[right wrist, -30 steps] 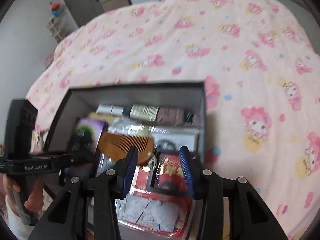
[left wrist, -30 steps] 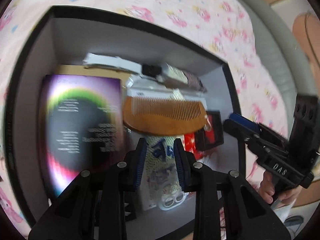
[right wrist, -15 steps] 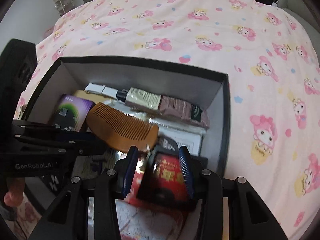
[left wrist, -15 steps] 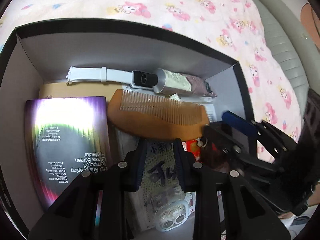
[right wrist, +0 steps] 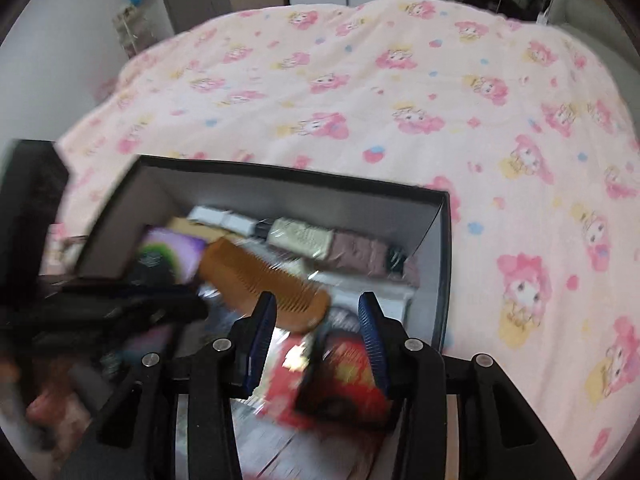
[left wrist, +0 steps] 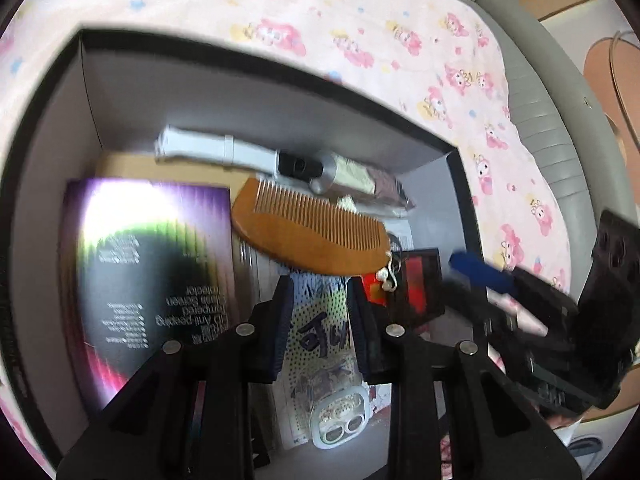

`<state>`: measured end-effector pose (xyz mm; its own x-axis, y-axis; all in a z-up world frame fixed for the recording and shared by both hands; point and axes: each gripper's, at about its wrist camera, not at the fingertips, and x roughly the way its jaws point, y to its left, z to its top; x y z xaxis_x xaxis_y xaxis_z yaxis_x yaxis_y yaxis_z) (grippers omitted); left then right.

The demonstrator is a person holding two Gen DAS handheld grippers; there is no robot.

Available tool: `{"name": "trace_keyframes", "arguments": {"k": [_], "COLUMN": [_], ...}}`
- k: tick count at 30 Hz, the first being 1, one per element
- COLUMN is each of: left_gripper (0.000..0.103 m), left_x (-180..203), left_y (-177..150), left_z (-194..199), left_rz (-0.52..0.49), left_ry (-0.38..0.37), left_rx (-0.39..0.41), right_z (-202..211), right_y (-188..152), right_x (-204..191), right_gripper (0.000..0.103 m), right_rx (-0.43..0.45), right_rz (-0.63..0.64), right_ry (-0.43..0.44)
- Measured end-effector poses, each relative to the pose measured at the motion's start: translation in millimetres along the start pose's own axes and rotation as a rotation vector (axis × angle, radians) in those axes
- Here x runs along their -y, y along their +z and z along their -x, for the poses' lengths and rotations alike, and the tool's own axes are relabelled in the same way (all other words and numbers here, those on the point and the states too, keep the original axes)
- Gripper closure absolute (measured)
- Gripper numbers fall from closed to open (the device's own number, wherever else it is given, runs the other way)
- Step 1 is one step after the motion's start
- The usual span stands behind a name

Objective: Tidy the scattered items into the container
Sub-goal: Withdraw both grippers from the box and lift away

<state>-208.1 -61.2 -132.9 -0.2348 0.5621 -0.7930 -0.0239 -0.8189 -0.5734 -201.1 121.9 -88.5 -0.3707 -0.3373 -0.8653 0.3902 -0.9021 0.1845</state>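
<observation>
The bed (right wrist: 400,92) fills the view, pink cartoon-print cover, and in both wrist views no loose item shows on it. On it sits the box (left wrist: 256,92), black rim, grey walls, and it's packed. Biggest thing inside is the purple screen-protector pack (left wrist: 148,272) flat against the left wall, with a brown card (left wrist: 132,166) peeking out behind it. Across the middle lies the wooden comb (left wrist: 312,236), teeth toward the far wall, resting on the other items. Along the far wall, a white watch strap (left wrist: 216,150) runs into a tube (left wrist: 352,174). Under the left hand-held gripper (left wrist: 318,320) there's a printed packet (left wrist: 324,340) and a small white case (left wrist: 340,424) near the front; a red card (left wrist: 416,284) lies to the right of the comb, with a little charm (left wrist: 390,276) hanging off the comb's end. The left one's jaws stand moderately apart, nothing between them, hovering above the packet. The right hand-held gripper (right wrist: 318,340) is likewise parted and empty, poised over the red card in the box's right half, though this view is smeared by motion. My read: the gathering looks done or very nearly so, and this is the wrap-up step. Next move calls for lifting both clear of the rim without snagging the comb, then a sweep of the bed for strays.
</observation>
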Motion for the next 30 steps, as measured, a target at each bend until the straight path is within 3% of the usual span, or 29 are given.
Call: {"name": "trace_keyframes", "arguments": {"k": [6,12,16,21,24,27,28,30], "left_gripper": [0.077,0.077,0.077,0.077,0.077,0.077,0.077,0.077], "left_x": [-6,-17,-16,-17,-16,-18,-17,-11], "left_y": [-4,-4,-1,-3,-3,-2,-1,2], "left_z": [5,1,-3,0,1,1,0,-1], "left_rz": [0.017,0.058,0.074,0.071,0.073,0.174,0.185,0.156], "left_ry": [-0.004,-0.023,-0.020,-0.031,-0.028,-0.140,-0.144,-0.067], "left_rx": [-0.004,-0.012,-0.006,0.001,0.019,0.058,0.066,0.084], "right_z": [-29,-57,-66,-55,-43,-48,-53,-59], "right_y": [-7,-1,10,8,8,16,17,17], "right_x": [-16,-22,-19,-12,-10,-13,-14,-17], "right_gripper": [0.064,0.065,0.065,0.067,0.067,0.067,0.067,0.067], "right_rx": [-0.121,-0.149,-0.127,-0.144,-0.088,-0.056,-0.068,-0.079], "right_rz": [0.000,0.016,0.013,-0.014,-0.048,-0.056,-0.059,-0.044], "right_ry": [0.050,-0.018,-0.053,0.009,0.061,-0.014,-0.014,-0.030]}}
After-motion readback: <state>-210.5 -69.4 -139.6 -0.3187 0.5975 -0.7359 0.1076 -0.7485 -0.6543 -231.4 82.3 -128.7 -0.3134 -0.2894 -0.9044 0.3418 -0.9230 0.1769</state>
